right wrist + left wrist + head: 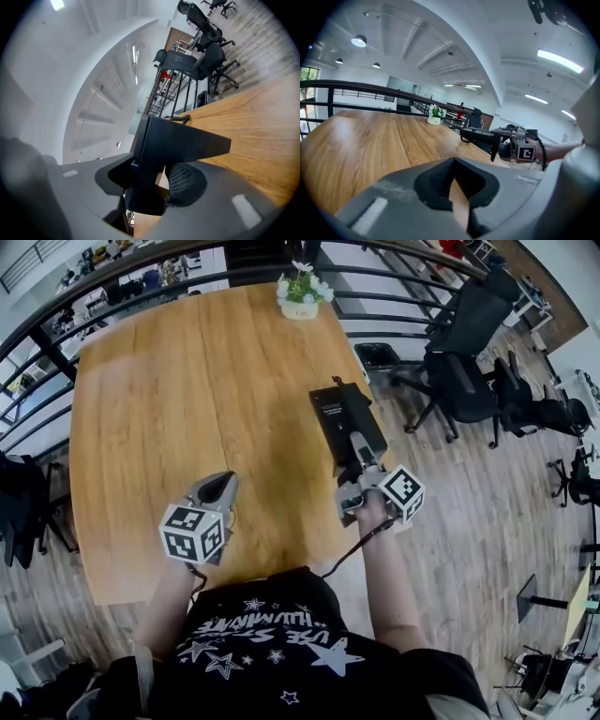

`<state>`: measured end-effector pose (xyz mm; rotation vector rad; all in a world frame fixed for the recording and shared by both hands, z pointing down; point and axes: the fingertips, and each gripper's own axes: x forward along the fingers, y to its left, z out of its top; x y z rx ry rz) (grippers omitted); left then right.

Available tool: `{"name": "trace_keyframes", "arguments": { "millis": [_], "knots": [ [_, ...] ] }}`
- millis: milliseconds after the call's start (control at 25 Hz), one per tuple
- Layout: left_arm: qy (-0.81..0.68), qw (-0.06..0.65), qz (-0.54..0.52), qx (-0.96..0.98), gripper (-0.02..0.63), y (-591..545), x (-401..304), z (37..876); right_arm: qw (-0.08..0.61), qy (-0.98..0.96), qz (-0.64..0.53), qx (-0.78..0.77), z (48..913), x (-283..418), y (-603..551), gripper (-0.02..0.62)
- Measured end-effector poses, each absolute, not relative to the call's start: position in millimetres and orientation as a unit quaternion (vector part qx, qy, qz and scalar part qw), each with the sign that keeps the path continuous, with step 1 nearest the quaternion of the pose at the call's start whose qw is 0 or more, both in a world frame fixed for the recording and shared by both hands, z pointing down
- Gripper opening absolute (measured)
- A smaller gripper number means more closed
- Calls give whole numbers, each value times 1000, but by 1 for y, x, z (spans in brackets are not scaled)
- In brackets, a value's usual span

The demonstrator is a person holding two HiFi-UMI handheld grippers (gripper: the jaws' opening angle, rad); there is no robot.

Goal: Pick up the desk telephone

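At the far edge of the wooden worktop [169, 399] stands a small white pot [300, 309], and in it a plant with green leaves and white flowers [302, 283]. It is the only container I can see.

My right hand-held gripper [354, 465] is pinching the near end of the black desk telephone [345, 420], one pad on each side of its body. The telephone is held just above the worktop's right edge. Its long axis runs away from me, leaning slightly left toward the pot. The face turned upward carries a small label. In the right gripper view its wedge-shaped body juts out from my jaws, and a coiled cord [182, 118] shows at its far end.

My left hand-held gripper [225, 482] is over the near part of the worktop, jaws pressed together at the tips on nothing.
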<state>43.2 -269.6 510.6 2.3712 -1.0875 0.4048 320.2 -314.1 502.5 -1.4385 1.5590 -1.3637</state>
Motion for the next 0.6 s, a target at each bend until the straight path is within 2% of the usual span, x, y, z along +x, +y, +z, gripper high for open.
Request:
{"name": "trace_keyframes", "arguments": {
  "millis": [360, 600],
  "knots": [
    [-376, 245, 137, 883, 2, -238, -18, 499, 330, 588, -506, -538, 487, 246, -262, 195],
    [-356, 242, 115, 895, 2, -192, -75, 534, 339, 589, -488, -547, 514, 180, -199, 195]
  ]
}}
